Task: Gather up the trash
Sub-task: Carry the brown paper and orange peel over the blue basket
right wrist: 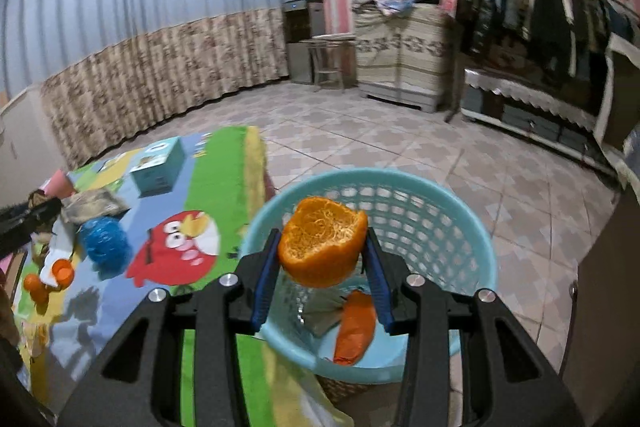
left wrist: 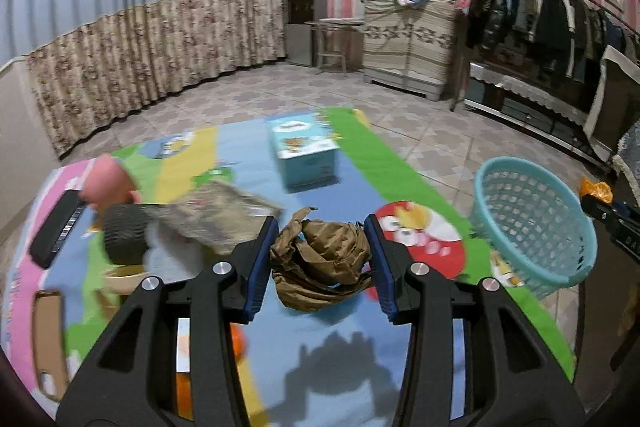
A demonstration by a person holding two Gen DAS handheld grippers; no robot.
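My left claw (left wrist: 322,259) clenched on crumpled brown paper (left wrist: 320,263), right claw (right wrist: 322,263) gripping a pitted orange-peel cup (right wrist: 322,243) above the latticed plastic basket (right wrist: 440,227), tiled floor (right wrist: 520,187) open beyond

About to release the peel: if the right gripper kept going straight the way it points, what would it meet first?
Probably the blue basket: the right gripper, shut on the orange peel, looks aimed down into its open top. Depth is unclear; it may meet the far wall or the trash inside.
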